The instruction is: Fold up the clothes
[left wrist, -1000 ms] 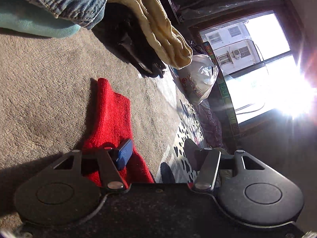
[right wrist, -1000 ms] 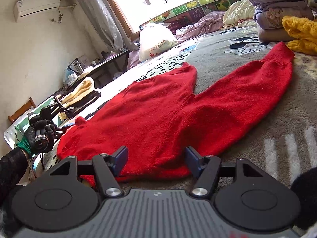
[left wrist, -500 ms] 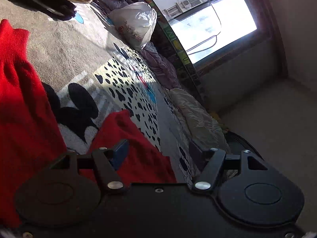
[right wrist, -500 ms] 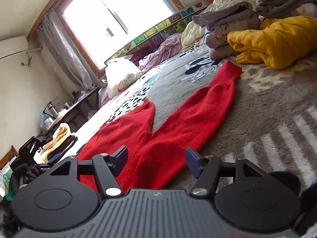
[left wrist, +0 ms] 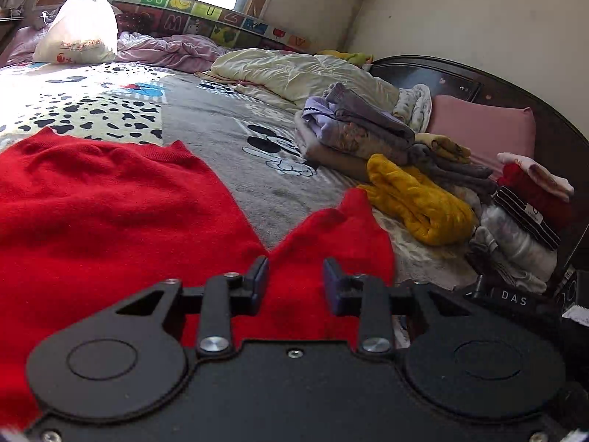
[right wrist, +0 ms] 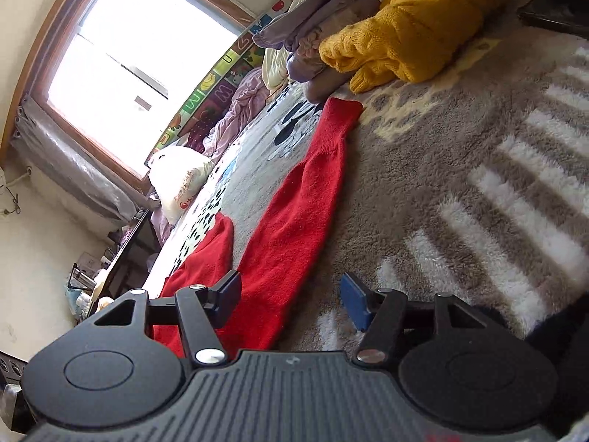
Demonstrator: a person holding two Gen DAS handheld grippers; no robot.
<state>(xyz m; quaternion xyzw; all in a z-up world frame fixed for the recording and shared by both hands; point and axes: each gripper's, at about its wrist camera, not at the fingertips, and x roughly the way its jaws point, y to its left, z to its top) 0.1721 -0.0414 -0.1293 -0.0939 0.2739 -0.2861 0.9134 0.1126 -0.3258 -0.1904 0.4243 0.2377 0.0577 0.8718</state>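
Note:
A red sweater [left wrist: 110,202] lies flat on the grey patterned blanket [left wrist: 235,129], its body to the left. One sleeve [left wrist: 342,228] runs up and right toward a yellow sweater. My left gripper [left wrist: 294,281] hovers low over the armpit where sleeve meets body. Its jaws are closing with red knit seen in the gap and no pad pressing on it. In the right wrist view the same sleeve [right wrist: 305,202] stretches away to its cuff [right wrist: 342,107]. My right gripper [right wrist: 292,296] stands over the sleeve's near edge, its jaws closing slightly, with sleeve under the left finger and blanket [right wrist: 478,169] under the right.
A yellow knit sweater [left wrist: 416,199] and stacks of folded clothes [left wrist: 360,129] sit just past the sleeve's cuff. More folded piles [left wrist: 522,213] and a pink pillow [left wrist: 482,129] line the dark headboard. A white bag [left wrist: 77,33] and crumpled bedding [left wrist: 294,70] lie under the window.
The left view has swung from the window side of the bed round to the sweater's armpit and rolled upright, and its jaws have narrowed. The right view has rolled and moved along the sleeve.

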